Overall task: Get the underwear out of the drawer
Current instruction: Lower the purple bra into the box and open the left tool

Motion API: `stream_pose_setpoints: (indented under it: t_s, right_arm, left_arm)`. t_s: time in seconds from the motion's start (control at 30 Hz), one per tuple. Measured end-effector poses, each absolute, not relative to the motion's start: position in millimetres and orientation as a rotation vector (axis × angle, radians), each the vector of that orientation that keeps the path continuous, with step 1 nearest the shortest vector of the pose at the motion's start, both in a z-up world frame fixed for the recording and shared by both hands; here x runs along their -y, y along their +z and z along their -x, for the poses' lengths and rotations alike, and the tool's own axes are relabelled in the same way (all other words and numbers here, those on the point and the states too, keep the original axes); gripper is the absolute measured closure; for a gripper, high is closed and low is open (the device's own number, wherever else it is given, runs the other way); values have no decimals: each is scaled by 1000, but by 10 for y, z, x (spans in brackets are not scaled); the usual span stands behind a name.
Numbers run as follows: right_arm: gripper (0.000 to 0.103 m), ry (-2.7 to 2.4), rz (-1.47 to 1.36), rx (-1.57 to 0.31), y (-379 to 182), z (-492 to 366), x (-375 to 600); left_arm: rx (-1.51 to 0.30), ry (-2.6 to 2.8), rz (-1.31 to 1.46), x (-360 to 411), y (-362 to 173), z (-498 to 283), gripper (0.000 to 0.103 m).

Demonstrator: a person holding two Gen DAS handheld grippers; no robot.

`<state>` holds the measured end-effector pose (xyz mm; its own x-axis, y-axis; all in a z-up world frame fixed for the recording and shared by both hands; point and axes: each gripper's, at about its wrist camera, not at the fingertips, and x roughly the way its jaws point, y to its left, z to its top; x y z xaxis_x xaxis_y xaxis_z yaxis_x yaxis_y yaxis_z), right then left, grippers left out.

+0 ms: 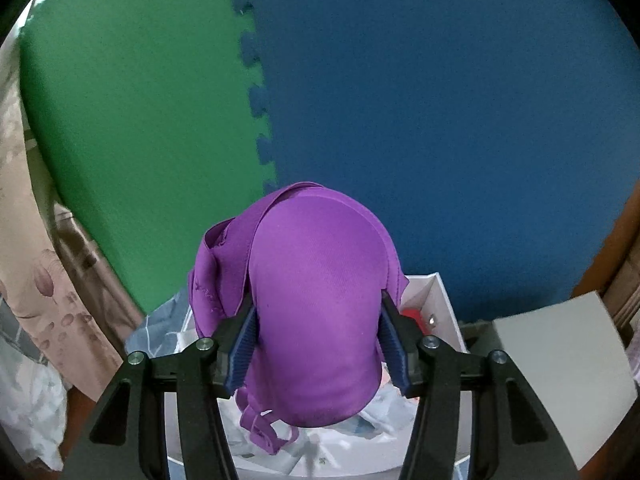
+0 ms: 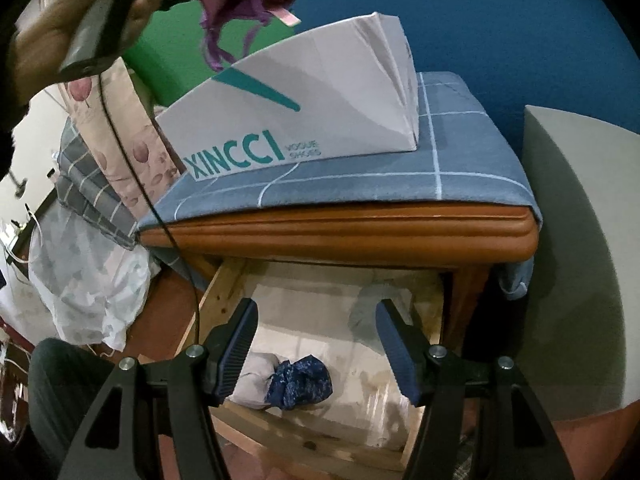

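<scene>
I had the purple bra (image 1: 316, 312) clenched between the pads of my left gripper (image 1: 316, 340), hanging above the open white shoebox (image 2: 320, 92) on the cloth-covered stand, so that piece was already out of the drawer (image 2: 320, 360). My right gripper (image 2: 316, 344) stood released and empty over the open drawer. One dark blue patterned bundle (image 2: 300, 384) lay near the drawer's front beside a pale one (image 2: 256, 376); both, I judged, were left to lift out.
</scene>
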<state>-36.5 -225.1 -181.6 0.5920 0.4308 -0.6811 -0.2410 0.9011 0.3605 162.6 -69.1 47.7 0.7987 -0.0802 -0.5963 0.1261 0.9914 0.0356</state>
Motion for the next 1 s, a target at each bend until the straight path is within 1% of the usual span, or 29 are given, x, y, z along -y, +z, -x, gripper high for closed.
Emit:
stream_pose_setpoints:
  t_s: [0.43,1.0]
  right_arm:
    - [40,436,-206,-879,-1851,364,2094]
    - [40,464,-175,-918,-1938,368,2010]
  left_arm:
    - [-822,-71,-124,783,-74,-2102,51]
    - [-877,-53,-188,911,-351,-2282,51]
